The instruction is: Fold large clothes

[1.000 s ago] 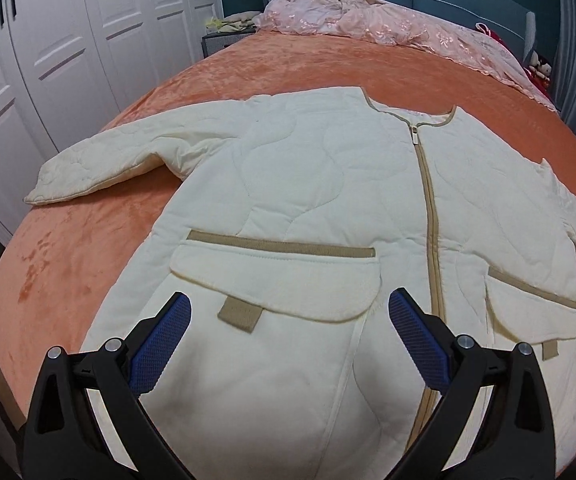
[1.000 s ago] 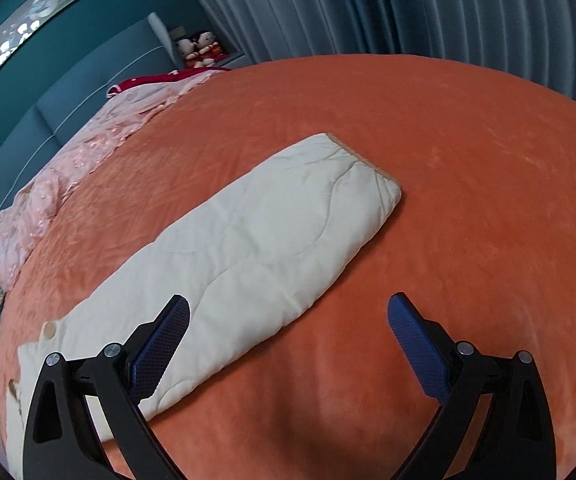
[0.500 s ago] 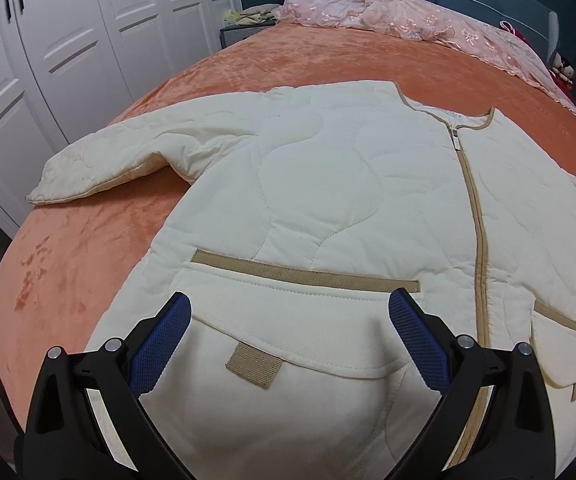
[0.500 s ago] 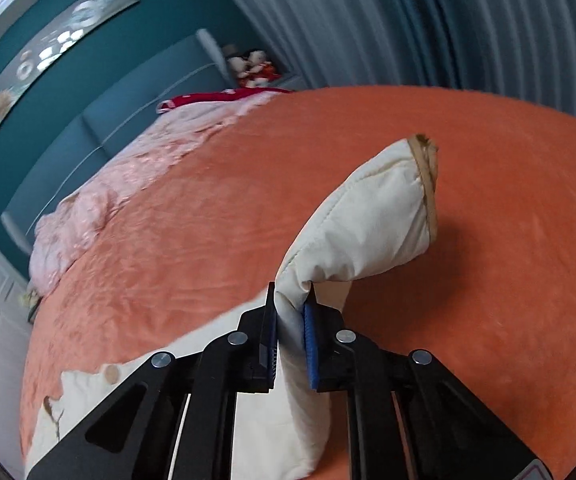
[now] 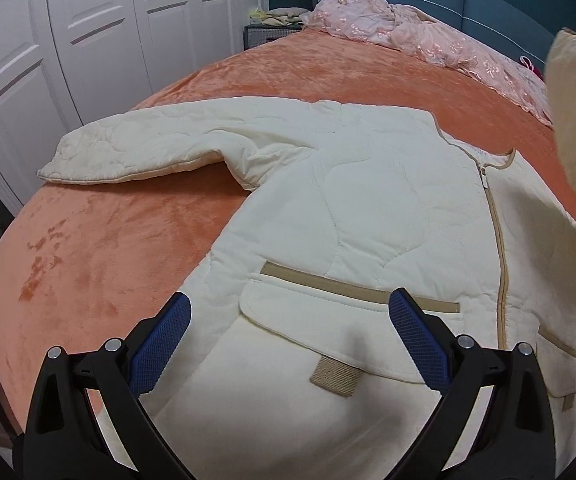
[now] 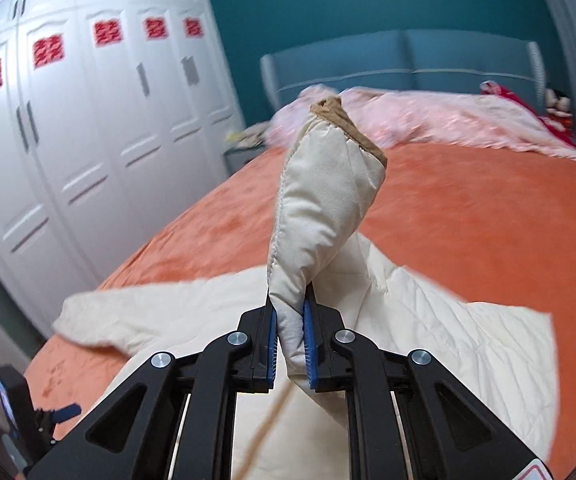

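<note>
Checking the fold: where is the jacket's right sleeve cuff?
In the right wrist view, the cuff stands up mid-frame above the right gripper, over the jacket.

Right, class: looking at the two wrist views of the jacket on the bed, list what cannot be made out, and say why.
- Jacket hem: left wrist view, cut off by the bottom edge and the left gripper.
- Lifted sleeve: left wrist view, cut off at the right edge.
- Red wardrobe stickers: right wrist view, motion blur.
- Bedside items: left wrist view, too small.
</note>
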Tool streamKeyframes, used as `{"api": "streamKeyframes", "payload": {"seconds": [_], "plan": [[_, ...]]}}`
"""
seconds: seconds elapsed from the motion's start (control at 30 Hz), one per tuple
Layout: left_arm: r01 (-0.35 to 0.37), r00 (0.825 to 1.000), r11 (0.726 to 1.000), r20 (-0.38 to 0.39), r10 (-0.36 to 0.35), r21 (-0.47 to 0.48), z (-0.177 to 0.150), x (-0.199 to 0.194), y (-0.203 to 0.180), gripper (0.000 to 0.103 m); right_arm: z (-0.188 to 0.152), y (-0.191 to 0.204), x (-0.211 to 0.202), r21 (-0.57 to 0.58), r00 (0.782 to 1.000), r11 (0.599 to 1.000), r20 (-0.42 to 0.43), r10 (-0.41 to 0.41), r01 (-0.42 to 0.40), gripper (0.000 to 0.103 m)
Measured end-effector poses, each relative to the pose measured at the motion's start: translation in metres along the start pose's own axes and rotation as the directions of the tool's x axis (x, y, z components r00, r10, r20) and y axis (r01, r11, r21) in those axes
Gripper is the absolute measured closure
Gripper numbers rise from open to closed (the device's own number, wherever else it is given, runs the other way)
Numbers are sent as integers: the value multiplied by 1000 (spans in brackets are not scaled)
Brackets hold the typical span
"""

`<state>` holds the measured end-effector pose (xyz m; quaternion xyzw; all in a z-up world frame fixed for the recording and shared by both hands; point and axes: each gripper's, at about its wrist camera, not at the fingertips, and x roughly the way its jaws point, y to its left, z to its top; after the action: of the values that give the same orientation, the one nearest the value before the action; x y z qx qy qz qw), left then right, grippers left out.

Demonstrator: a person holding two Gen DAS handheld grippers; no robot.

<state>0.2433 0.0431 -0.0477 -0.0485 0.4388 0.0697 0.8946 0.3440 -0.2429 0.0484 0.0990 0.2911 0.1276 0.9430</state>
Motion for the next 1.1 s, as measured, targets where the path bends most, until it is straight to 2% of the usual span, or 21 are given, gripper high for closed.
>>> {"api": "streamKeyframes", "payload": {"seconds": [0.2, 0.33, 0.47, 0.63, 0.77, 0.83, 0.87, 0.93, 0.97, 1.03, 1.1], "plan": [[43, 999, 999, 8, -43, -31, 12, 2, 21, 6, -47, 62, 67, -16, 988, 997, -136, 79, -82, 87], [87, 996, 995, 6, -87, -58, 18, 7, 24, 6, -78, 83, 85, -22, 976, 995, -195, 94, -100, 82], [139, 990, 985, 0, -140, -103, 23, 11, 24, 6, -96, 83, 84, -5, 962, 989, -232, 145, -150, 67], [228, 972, 953, -12, -234, -198, 32, 20, 19, 6, -112, 76, 58, 36, 952, 981, -236, 196, -193, 57], [293, 950, 925, -37, -310, -242, 45, 41, 1, 5, -119, 35, 11, 129, 973, 983, -173, 151, -130, 46], [309, 934, 911, -92, -344, -272, 49, 62, -8, 5, -124, 0, -10, 211, 984, 976, -155, 84, -50, 45], [329, 921, 895, -109, -375, -301, 50, 71, -12, 5, -127, -21, -20, 262, 987, 965, -153, 41, 1, 45], [351, 903, 872, -123, -412, -341, 51, 84, -19, 6, -136, -62, -37, 361, 988, 928, -152, -41, 94, 45], [363, 896, 865, -125, -426, -347, 52, 87, -23, 9, -139, -84, -44, 417, 987, 900, -144, -71, 126, 45], [382, 886, 860, -130, -445, -338, 55, 90, -32, 28, -148, -124, -56, 536, 986, 830, -132, -100, 156, 45], [389, 877, 863, -156, -454, -323, 57, 93, -40, 62, -154, -152, -57, 616, 988, 773, -117, -98, 150, 47]]}}
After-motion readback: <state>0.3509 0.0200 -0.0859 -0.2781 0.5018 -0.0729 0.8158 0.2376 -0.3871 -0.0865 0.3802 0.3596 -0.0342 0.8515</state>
